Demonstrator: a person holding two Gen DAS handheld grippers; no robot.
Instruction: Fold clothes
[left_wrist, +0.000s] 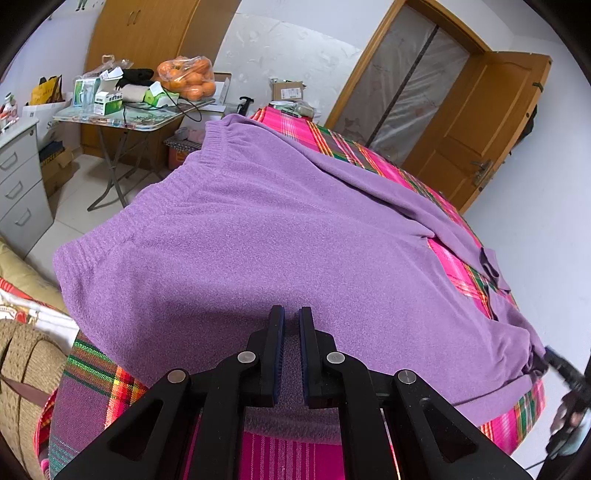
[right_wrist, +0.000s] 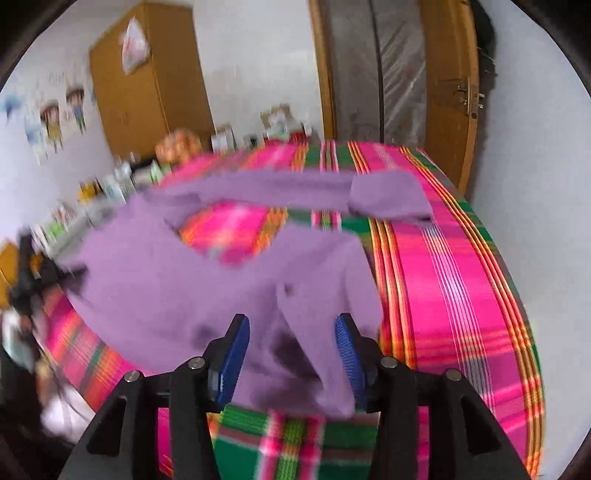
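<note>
A purple fleece garment (left_wrist: 258, 236) lies spread on a bed with a pink plaid cover (left_wrist: 354, 147). Its ribbed waistband is at the far left edge. My left gripper (left_wrist: 291, 314) sits over the garment's near edge, its jaws almost closed with a narrow gap and purple fabric between the pads. In the right wrist view, which is blurred, the same garment (right_wrist: 166, 273) shows with a sleeve or leg (right_wrist: 388, 199) stretched across the cover (right_wrist: 450, 280). My right gripper (right_wrist: 291, 325) is open, with a bunched fold of the garment lying between its blue pads (right_wrist: 236, 350).
A folding table (left_wrist: 122, 118) with boxes and a bag of oranges (left_wrist: 188, 77) stands beyond the bed. Grey drawers (left_wrist: 18, 177) are at the left, a wooden door (left_wrist: 491, 125) at the right. A woven cushion (left_wrist: 26, 362) lies at the near left.
</note>
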